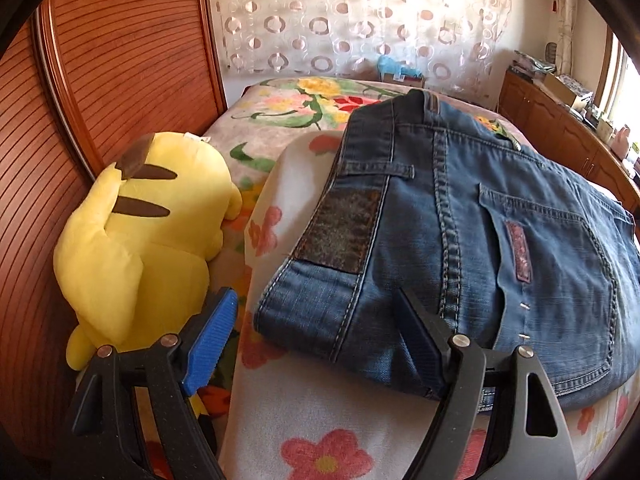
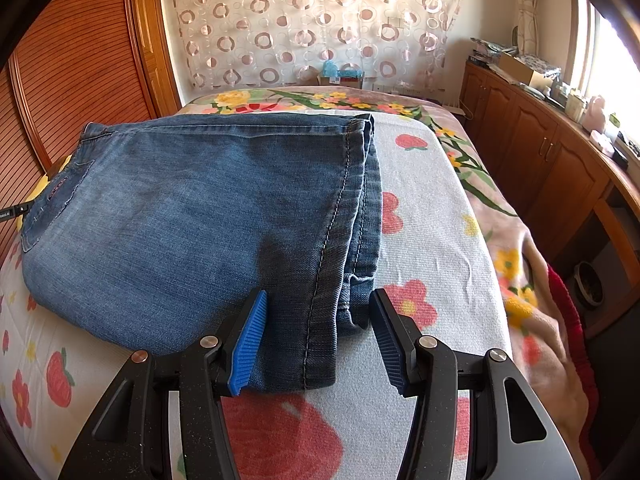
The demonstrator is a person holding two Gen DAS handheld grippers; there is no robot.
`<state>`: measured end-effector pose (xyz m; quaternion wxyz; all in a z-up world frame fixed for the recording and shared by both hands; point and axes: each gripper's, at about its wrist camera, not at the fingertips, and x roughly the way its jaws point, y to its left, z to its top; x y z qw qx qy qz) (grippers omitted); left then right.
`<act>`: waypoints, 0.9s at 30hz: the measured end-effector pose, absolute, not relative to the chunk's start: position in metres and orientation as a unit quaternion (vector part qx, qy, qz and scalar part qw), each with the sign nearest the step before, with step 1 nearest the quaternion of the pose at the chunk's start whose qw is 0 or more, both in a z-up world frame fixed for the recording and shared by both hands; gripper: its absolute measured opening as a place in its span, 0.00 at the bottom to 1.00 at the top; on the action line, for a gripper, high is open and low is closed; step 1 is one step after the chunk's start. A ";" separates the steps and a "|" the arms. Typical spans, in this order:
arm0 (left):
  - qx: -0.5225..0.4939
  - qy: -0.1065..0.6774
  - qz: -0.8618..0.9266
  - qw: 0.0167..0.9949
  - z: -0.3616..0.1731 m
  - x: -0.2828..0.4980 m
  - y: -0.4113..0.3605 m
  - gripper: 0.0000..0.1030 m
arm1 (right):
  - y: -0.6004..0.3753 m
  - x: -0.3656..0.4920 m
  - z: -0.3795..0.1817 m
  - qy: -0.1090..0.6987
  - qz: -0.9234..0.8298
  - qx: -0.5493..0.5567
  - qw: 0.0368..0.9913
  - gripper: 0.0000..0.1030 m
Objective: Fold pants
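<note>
The left gripper (image 1: 320,344) has its jaws wide apart at the waist end of the jeans (image 1: 460,220). Its left finger hangs over the bed cover, away from the cloth, and its right finger lies over the denim near the corner of the waistband. Nothing is pressed between them. The right gripper (image 2: 316,344) is at the other end, with its jaws about half apart. The hem corner of the jeans (image 2: 180,216) sits in the gap; the left pad seems to touch the cloth, but the right pad stands clear of it, so I judge it is not clamped.

The jeans lie on a flowered blanket (image 2: 432,216) on the bed, already folded into a short, thick packet, with the leg hems stacked on one side and the back pocket on the other.

Denim is soft but heavy, and here it lies in several layers. I think a packet like this will sag in the middle if only one end is lifted, and the layers may slide over each other. The thick seams and the waistband are the firmest places to hold, and each pinch should take all the layers together.

To the left of the waist end, a yellow plush toy (image 1: 140,232) lies just beside the blanket edge, with a wooden wardrobe door (image 1: 100,80) behind it, so there is little room there. On the hem side the blanket is free, and the bed drops off toward low wooden cabinets (image 2: 532,148).
</note>
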<state>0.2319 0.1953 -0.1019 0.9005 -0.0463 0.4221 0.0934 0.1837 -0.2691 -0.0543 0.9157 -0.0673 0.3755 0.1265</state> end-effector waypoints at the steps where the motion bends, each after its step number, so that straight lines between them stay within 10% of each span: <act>1: -0.050 0.422 0.092 0.900 -0.103 0.232 0.196 0.78 | -0.269 0.184 -0.054 0.376 0.127 -0.067 0.916 0.53; 6: -0.057 0.396 0.083 0.912 -0.098 0.226 0.196 0.46 | -0.266 0.183 -0.053 0.375 0.125 -0.075 0.915 0.51; 12: -0.053 0.398 0.064 0.914 -0.097 0.227 0.190 0.19 | -0.254 0.175 -0.051 0.373 0.149 -0.105 0.910 0.18; 27: -0.039 0.296 0.034 0.954 -0.026 0.170 0.171 0.10 | -0.260 0.147 0.009 0.282 0.145 -0.110 0.942 0.11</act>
